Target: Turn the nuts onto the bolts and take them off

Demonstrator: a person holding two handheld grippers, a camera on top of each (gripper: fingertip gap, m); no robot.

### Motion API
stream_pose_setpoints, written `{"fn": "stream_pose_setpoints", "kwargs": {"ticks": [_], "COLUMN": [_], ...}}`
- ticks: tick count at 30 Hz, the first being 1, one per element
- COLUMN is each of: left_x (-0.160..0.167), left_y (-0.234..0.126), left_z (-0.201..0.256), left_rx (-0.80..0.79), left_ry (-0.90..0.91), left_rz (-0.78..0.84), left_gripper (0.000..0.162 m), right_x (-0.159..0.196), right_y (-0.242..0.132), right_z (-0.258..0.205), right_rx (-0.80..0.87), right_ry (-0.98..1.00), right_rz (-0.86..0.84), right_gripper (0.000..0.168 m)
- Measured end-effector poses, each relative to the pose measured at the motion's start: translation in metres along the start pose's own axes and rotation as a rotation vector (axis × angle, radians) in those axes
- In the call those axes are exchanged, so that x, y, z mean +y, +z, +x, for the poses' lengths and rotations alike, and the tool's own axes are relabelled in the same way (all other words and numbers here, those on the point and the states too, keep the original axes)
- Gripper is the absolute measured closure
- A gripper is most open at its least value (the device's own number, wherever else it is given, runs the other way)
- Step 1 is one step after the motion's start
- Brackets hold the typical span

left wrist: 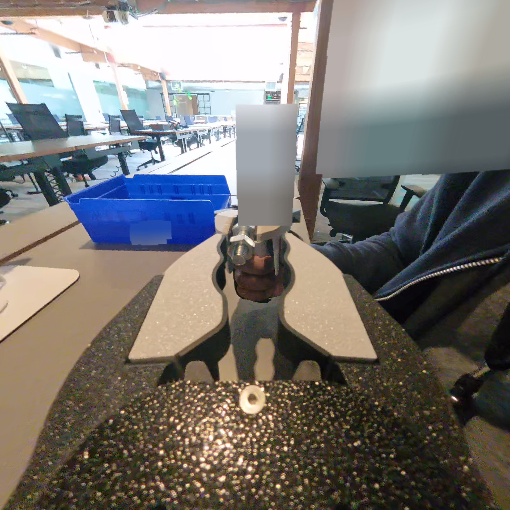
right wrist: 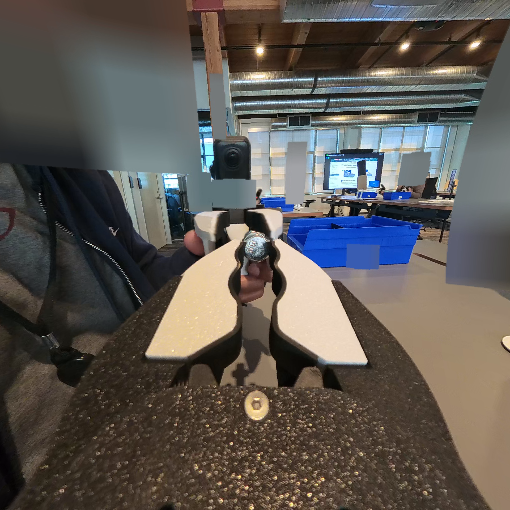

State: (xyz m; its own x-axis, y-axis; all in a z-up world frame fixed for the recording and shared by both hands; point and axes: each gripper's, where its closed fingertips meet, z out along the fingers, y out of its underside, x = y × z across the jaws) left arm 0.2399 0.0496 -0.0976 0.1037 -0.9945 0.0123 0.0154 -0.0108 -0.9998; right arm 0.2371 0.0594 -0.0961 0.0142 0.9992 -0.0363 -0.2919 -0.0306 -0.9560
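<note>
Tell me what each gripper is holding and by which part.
The right gripper holds the bolt by its head. The left gripper flanks the nut on the threaded end; whether it grips cannot be told.

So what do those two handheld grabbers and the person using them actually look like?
Each gripper, left and right, has a speckled black body, one silver screw and two pale grey wavy-edged jaws. The left carries a black camera. The person wears a dark zipped hoodie.
</note>
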Motion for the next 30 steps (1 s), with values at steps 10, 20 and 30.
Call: {"fn": "stream_pose_setpoints", "kwargs": {"ticks": [10, 20, 30], "left_x": [0.01, 0.007, 0.008], "left_y": [0.001, 0.0, 0.004], "left_z": [-0.011, -0.013, -0.009], "left_rx": [-0.133, -0.206, -0.04], "left_ry": [0.297, 0.577, -0.015], "left_rz": [-0.068, -0.015, -0.016], "left_gripper": [0.145, 0.118, 0.119], "right_x": [0.0, 0.0, 0.0], "right_y": [0.001, 0.0, 0.0], "right_z": [-0.001, 0.0, 0.001], "right_rx": [-0.006, -0.003, 0.002], "right_ry": [0.004, 0.008, 0.009], "right_rz": [0.0, 0.006, 0.006], "right_gripper": [0.152, 0.152, 0.152]}}
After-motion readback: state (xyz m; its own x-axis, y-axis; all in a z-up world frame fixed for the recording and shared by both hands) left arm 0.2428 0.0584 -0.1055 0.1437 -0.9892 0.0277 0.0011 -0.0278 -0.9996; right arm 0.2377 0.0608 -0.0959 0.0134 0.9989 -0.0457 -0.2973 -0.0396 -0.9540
